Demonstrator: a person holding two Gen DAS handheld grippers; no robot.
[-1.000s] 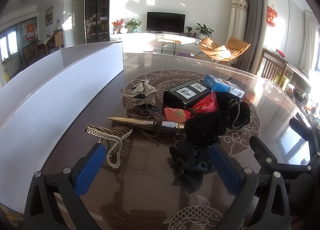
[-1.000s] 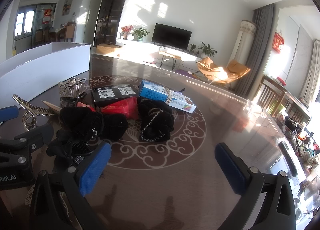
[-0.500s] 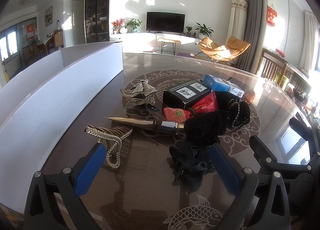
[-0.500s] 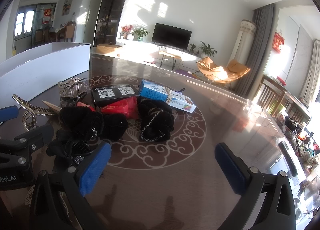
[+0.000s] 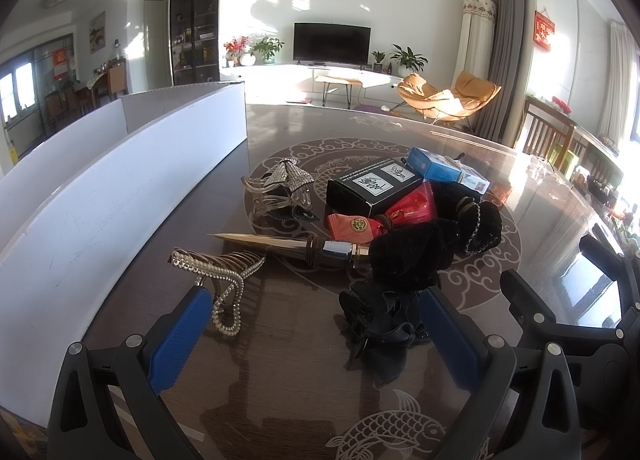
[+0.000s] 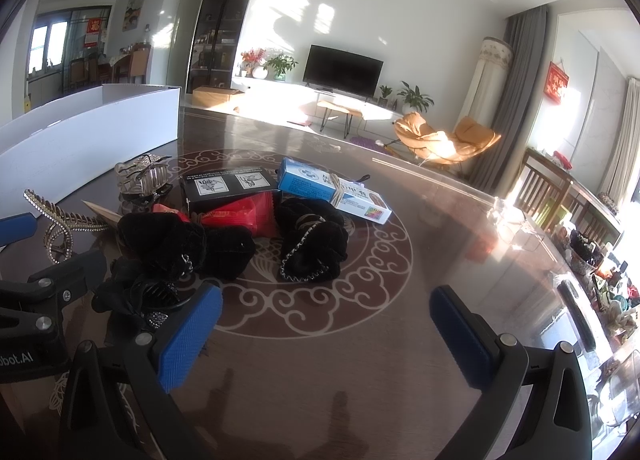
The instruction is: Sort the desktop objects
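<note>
The dark patterned bench (image 5: 304, 392) carries a cluster of objects at its centre: black box (image 5: 372, 185), blue box (image 6: 308, 180), red packets (image 5: 412, 208), black scrunchies (image 6: 312, 240), hair clips (image 5: 280, 190). A white tray (image 5: 100, 196) stands left of them. The left gripper (image 5: 316, 334) and right gripper (image 6: 326, 324) hover near the cluster, jaws wide and empty.

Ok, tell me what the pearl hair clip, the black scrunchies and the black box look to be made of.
Pearl hair clip: bronze-toned metal teeth edged with glossy beads, probably faux pearl. Black scrunchies: matte, light-swallowing pile, likely velvet; one carries a silvery chain. Black box: crisp edges and printed white labels suggest satin-finish cardboard.
</note>
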